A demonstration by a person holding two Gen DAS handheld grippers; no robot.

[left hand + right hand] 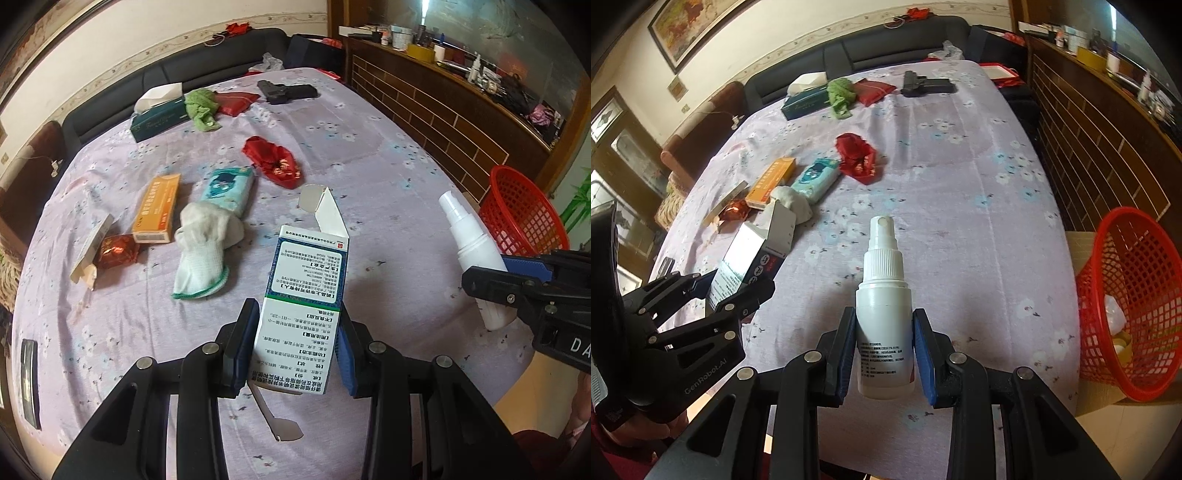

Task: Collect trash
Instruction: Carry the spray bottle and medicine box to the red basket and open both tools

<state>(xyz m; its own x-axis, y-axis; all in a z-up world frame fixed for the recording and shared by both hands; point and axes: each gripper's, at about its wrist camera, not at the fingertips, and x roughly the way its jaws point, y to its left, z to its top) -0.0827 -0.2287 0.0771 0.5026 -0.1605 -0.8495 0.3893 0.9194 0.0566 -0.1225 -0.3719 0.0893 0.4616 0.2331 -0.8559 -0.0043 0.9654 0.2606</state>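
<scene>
Table (pixel 369 155) under the claws carries a lilac floral cloth. Beyond its far edge: black leather sofa (pixel 177 77) along a cream wall (pixel 147 29) with a patterned border strip. Framed picture (pixel 690 29) hangs up left of the claws. Right of the claws: dark wooden cabinet (pixel 436 122), grid-lined front, cluttered top shelf. Far left: glass-door cupboard (pixel 624 155). Daylight soft, even.

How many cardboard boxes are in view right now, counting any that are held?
4: the medicine box clamped in the left gripper, the orange box, an opened pale box beside it, and the green tissue box far back. None obviously hidden.
</scene>
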